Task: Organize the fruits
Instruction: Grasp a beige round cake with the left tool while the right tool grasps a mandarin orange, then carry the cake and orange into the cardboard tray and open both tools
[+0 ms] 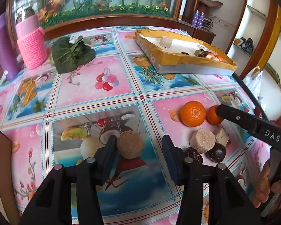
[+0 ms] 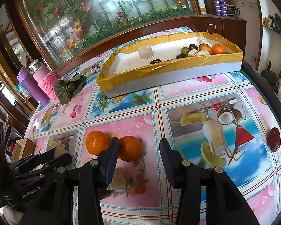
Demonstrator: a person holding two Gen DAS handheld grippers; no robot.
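1. I see a tablecloth (image 2: 133, 123) checked in pink and blue squares printed with fruit.
2. At twelve o'clock, my white tray (image 2: 178, 78) has a gold-yellow rim.
3. Two oranges (image 2: 130, 148) are bright orange.
4. At ten o'clock, a pink knitted sleeve (image 1: 32, 47) and a purple bottle (image 1: 2, 45).

The left gripper (image 1: 138, 151) hangs low over the table, pointing forward, its two fingers spread wide apart with nothing clamped between them. The right gripper (image 2: 139, 156) is likewise held low, its fingers wide apart and gripping nothing. In the left wrist view the right gripper reaches in from the right side, and the person's right hand (image 1: 269, 185) wraps around its handle.
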